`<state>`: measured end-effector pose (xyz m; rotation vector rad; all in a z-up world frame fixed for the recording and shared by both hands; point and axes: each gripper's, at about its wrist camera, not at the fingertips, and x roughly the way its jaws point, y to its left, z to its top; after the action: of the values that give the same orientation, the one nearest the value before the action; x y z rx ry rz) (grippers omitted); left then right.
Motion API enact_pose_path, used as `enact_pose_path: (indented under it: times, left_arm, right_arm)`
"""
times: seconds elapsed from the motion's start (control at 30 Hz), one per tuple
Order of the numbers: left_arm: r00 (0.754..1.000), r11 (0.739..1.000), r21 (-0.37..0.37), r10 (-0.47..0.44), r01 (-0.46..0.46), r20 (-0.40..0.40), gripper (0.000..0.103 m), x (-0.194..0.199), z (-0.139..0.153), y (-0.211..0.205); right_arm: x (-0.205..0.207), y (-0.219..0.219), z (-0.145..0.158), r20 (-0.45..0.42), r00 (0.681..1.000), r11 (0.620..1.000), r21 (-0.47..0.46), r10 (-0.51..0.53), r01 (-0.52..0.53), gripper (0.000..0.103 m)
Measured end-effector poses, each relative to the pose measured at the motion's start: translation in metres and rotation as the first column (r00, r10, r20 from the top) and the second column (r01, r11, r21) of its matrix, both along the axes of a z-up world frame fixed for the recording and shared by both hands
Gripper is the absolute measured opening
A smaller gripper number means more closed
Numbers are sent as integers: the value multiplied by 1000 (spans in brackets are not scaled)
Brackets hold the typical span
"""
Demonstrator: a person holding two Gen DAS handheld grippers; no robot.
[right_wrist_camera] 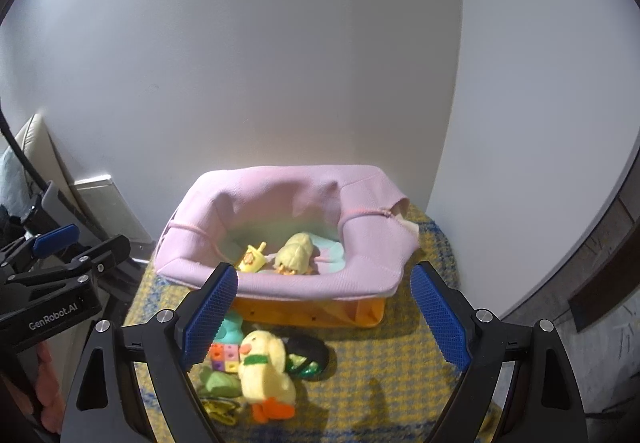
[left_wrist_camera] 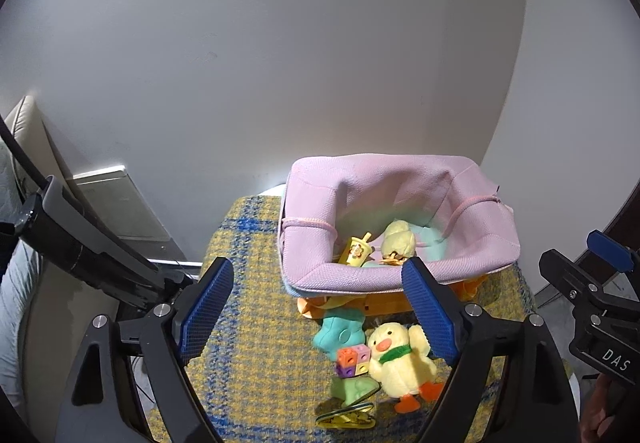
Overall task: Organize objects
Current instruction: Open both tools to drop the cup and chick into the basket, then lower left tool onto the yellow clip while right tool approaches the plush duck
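A pink cloth-lined basket [left_wrist_camera: 360, 277] [right_wrist_camera: 300, 285] stands at the back of a table under a yellow and blue plaid cloth [left_wrist_camera: 248, 323] [right_wrist_camera: 380, 363]. Inside lie a yellow toy cup [left_wrist_camera: 356, 251] [right_wrist_camera: 252, 259] and a small yellow plush chick [left_wrist_camera: 398, 241] [right_wrist_camera: 294, 253]. In front of the basket lie a yellow duck plush [left_wrist_camera: 400, 359] [right_wrist_camera: 264, 367], a colourful cube block [left_wrist_camera: 354, 359] [right_wrist_camera: 224, 357], a teal plush [left_wrist_camera: 340, 331] and a black-green item [right_wrist_camera: 306, 357]. My left gripper [left_wrist_camera: 320, 309] [right_wrist_camera: 86, 243] and right gripper [right_wrist_camera: 325, 313] [left_wrist_camera: 580, 259] hover open above these, holding nothing.
A plain grey wall rises right behind the table. At the left lean a white panel [left_wrist_camera: 120, 203] and a black stand [left_wrist_camera: 80, 243]. A green plush piece [left_wrist_camera: 352, 389] and a flat yellow-green item [left_wrist_camera: 346, 417] lie near the front edge.
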<state>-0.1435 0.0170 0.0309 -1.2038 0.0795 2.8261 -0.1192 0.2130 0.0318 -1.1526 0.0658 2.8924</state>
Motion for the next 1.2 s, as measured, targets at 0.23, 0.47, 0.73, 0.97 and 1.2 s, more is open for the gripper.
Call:
enact_pose_path:
  times: [0.23, 0.47, 0.73, 0.97, 1.2]
  left_arm:
    - [1000, 1000, -16, 15, -15, -18, 94, 21, 1, -7]
    - [1000, 1000, -14, 10, -10, -11, 98, 37, -11, -8]
    - [1000, 1000, -24, -4, 4, -9, 102, 53, -28, -4]
    - [1000, 1000, -3, -2, 2, 24, 102, 62, -51, -8]
    - [999, 1000, 8, -5, 5, 45, 102, 76, -78, -6]
  right_arm:
    - [13, -7, -4, 2, 1000, 1000, -6, 6, -6, 89]
    - [27, -8, -15, 14, 1000, 1000, -6, -5, 5, 90]
    - [42, -5, -34, 32, 999, 1000, -4, -21, 21, 91]
    - [55, -5, -52, 43, 999, 1000, 0, -21, 21, 91]
    - [72, -4, -70, 27, 999, 1000, 11, -22, 21, 91]
